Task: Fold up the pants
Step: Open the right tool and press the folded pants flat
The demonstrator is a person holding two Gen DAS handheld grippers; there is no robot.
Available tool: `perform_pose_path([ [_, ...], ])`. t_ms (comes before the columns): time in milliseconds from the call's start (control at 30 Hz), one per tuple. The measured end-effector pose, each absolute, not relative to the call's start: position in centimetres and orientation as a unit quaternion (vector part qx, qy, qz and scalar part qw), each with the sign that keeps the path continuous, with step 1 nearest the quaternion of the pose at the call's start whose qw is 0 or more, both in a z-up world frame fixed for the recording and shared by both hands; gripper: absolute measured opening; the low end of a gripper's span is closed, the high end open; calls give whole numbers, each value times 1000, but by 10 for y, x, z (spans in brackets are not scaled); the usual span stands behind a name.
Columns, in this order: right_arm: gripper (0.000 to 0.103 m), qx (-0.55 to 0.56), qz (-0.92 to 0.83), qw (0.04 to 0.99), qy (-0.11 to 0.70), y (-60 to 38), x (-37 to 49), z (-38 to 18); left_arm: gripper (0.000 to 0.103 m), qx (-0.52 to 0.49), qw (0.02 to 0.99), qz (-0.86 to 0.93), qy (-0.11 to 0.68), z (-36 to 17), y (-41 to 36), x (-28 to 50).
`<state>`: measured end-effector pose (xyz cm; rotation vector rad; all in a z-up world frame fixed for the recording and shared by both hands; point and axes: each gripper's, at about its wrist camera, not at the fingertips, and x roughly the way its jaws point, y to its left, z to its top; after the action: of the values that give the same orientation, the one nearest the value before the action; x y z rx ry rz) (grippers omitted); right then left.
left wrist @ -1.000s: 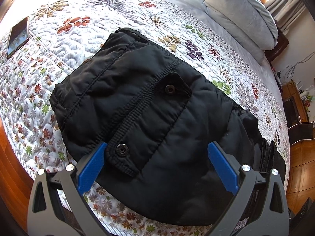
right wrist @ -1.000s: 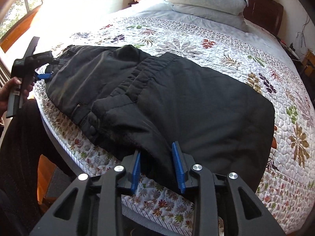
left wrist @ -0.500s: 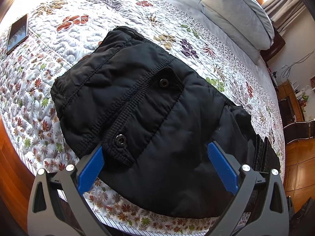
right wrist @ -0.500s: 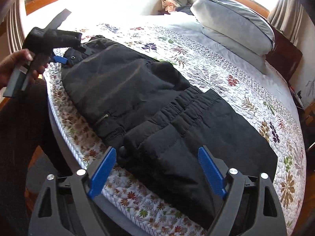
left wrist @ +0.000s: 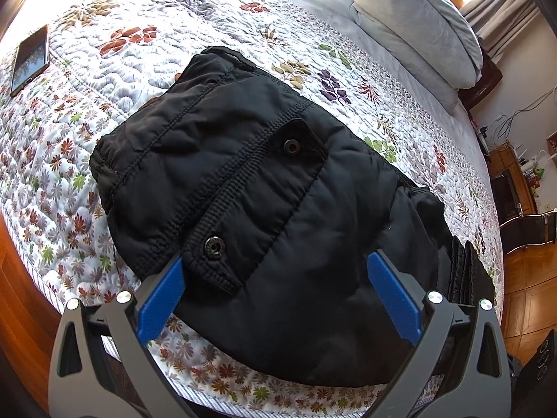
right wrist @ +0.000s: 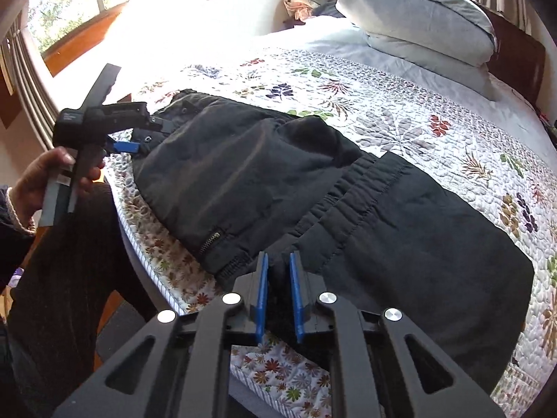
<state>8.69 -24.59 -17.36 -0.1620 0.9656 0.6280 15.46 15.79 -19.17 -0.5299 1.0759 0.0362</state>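
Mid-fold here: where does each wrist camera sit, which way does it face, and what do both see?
Left wrist: behind the open left gripper, above the bed's near edge, facing the black pants, a phone and pillows.
Right wrist: behind the right gripper, shut on the pants' near edge, facing the windows; the left hand shows.
Shared: pants, floral quilt, pillows.

A bed with a floral quilt [left wrist: 104, 69] fills the room, grey pillows [right wrist: 417, 10] stacked against a dark wooden headboard [right wrist: 515, 55]. Sunlight pours through wood-framed windows [right wrist: 80, 7]. A phone [left wrist: 29, 59] lies on the quilt; the floor [left wrist: 525, 299] is wood
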Motion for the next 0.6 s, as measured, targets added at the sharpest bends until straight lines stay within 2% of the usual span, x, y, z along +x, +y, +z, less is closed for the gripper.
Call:
perform_pose_path([
  [133,13,-84,291,825,477,-237,92,-203,101,-257,824,20,505,-191,162,151],
  [267,15,-68,295,827,474,-243,90,-204,101,-280,827,19,487,-182,174,142],
  [333,39,-59,303,830,464,-247,86,-197,100,-303,830,18,468,-175,188,135],
  [467,43,-36,303,843,443,-261,78,-176,100,-387,814,24,433,-176,226,118],
  [533,53,11,295,852,432,-277,79,-165,100,-437,796,30,417,-185,246,109],
  [600,53,58,287,858,423,-295,80,-157,100,-492,775,23,397,-196,262,103],
])
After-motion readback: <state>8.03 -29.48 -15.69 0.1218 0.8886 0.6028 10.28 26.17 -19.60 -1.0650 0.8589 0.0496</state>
